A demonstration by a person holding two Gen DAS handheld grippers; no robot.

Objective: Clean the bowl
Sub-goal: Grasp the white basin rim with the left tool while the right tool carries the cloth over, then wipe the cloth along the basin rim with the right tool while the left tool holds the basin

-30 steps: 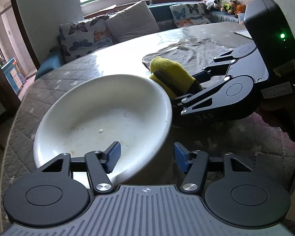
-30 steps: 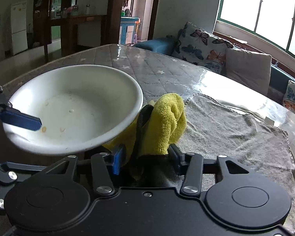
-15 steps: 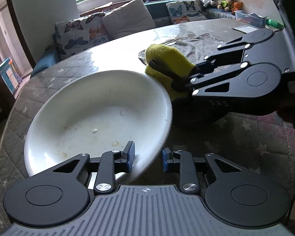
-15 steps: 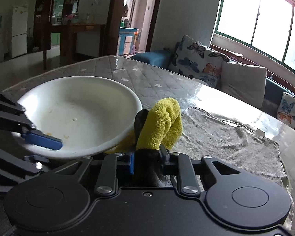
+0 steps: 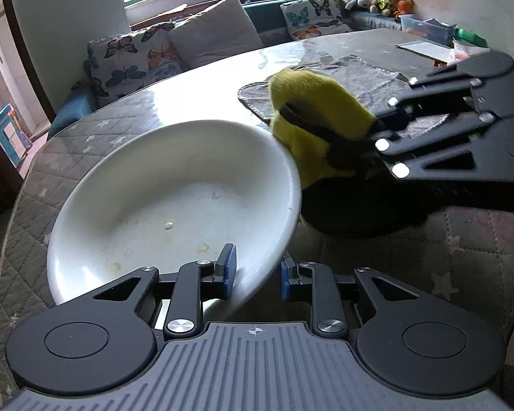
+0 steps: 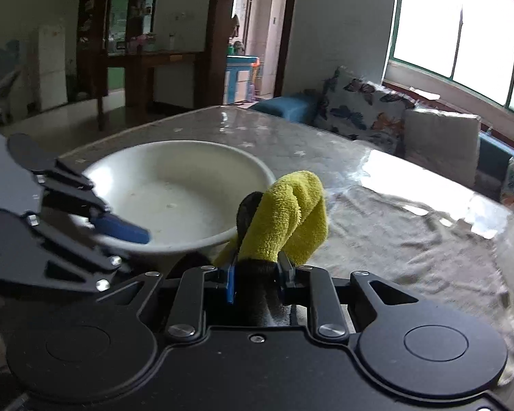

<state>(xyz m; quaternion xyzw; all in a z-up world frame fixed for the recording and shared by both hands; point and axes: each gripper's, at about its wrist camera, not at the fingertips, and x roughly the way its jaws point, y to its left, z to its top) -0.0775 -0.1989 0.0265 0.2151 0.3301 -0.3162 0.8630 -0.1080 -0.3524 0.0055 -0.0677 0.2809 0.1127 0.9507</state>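
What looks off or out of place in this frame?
Only the expected mess: the white bowl, tilted in the left gripper, has yellowish smears and a small crumb inside. The yellow cloth in the right gripper hasn't touched them.

1. The bowl (image 5: 174, 185) is plain white — inside it carries faint yellowish-brown smears and one pale speck.
2. The cloth (image 6: 288, 215) is bright yellow with a black backing and a black strip across it.
3. The towel (image 6: 404, 239) lying flat is plain grey.
4. The counter (image 5: 85, 144) wears a grey quilted diamond pattern with small white stars; a pinkish patch shows at its right.
5. The left claw (image 5: 255, 270) is black with blue pads, its body ribbed grey.
6. The right claw (image 6: 257, 274) is black, one pad blue.
7. Two cushions (image 5: 133, 58) show blue, orange and dark butterflies on white — another is plain grey.
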